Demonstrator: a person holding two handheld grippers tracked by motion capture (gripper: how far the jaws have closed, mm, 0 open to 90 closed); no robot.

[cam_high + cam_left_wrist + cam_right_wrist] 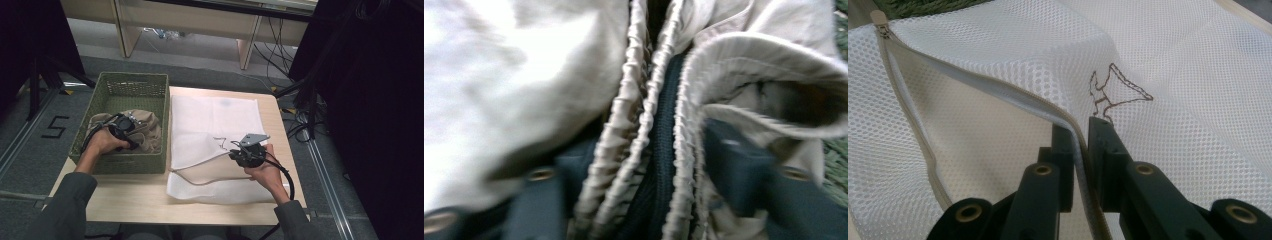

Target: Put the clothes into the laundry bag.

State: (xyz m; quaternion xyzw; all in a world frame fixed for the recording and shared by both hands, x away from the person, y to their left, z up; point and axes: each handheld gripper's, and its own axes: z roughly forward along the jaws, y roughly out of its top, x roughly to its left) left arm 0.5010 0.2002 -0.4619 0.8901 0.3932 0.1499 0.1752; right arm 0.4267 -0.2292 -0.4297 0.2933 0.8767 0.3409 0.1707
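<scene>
High view is showing the left gripper (121, 131) straddling, jaws apart, beige garment (145, 127) folds in the green basket (134, 82); the right gripper (240, 152) is pinching the mesh bag (215, 115) opening's zipper edge (998, 90).

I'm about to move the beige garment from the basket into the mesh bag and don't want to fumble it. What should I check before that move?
1. Right gripper shut on the upper zipper edge of the mesh laundry bag: ok, the edge sits between its jaws.
2. Bag mouth lifted open: ok, the upper edge is raised off the lower layer.
3. Left gripper down on the beige garment in the green basket: ok.
4. Left gripper shut on the fabric: cannot tell; folds lie between its jaws, but the view is blurred.
5. Whole garment gathered in that grip: cannot tell.
6. Bag lying flat on the table: ok.
</scene>
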